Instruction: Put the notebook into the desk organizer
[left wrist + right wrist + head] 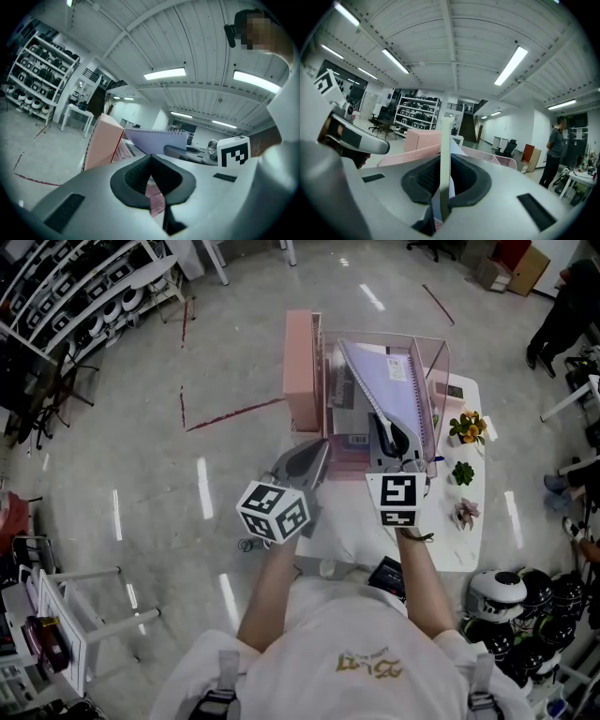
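Note:
A lavender spiral notebook (386, 388) slants over the right part of the pink mesh desk organizer (302, 371) on the white table (469, 545). How far it sits inside I cannot tell. My right gripper (394, 434) is shut on the notebook's near edge. In the right gripper view the notebook (445, 154) stands edge-on between the pads of that gripper (443, 187). My left gripper (312, 454) is shut and empty, just left of the right one, at the organizer's front. The left gripper view shows its jaws (151, 164) together, with the notebook (157, 140) and organizer (103, 143) beyond.
Three small potted plants (466, 427) stand in a row along the table's right side. A black object (386, 575) lies near the table's front edge. Helmets (511, 596) are piled on the floor at the right. A person (554, 150) stands far off.

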Demonstrator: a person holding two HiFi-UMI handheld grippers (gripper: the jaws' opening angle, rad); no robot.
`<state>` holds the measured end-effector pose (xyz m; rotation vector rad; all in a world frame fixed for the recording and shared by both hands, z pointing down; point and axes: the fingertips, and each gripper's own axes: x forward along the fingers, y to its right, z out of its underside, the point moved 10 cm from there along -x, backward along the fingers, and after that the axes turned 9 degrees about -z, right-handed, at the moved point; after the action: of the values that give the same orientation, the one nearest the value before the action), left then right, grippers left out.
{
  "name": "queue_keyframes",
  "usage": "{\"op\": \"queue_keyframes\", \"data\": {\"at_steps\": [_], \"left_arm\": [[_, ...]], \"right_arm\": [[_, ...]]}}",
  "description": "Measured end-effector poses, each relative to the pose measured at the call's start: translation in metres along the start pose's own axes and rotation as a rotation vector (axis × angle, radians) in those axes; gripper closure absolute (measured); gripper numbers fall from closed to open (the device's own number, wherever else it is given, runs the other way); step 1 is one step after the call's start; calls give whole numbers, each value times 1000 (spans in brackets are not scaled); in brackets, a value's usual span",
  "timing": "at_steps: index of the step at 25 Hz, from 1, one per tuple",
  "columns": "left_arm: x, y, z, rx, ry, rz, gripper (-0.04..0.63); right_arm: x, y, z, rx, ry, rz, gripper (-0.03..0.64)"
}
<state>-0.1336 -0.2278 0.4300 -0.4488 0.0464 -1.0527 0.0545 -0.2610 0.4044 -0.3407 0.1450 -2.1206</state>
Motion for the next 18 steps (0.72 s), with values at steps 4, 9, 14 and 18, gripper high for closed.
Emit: {"op": "queue_keyframes", "data": {"at_steps": [4,9,14,18], "left_arm": [[0,-10,0,-10,-3,-14,581],[2,-12,2,-19,-11,-14,581],[4,-11,3,-26,-7,-8,580],[5,-11,4,-32,-6,-11,581]], "right_arm": [[12,-5,5,8,-29,-28,575],[22,-2,6,60,-65,-117,563],[27,0,6,94,-131,-264,490],[30,-7,6,81,-164,-410,362]]}}
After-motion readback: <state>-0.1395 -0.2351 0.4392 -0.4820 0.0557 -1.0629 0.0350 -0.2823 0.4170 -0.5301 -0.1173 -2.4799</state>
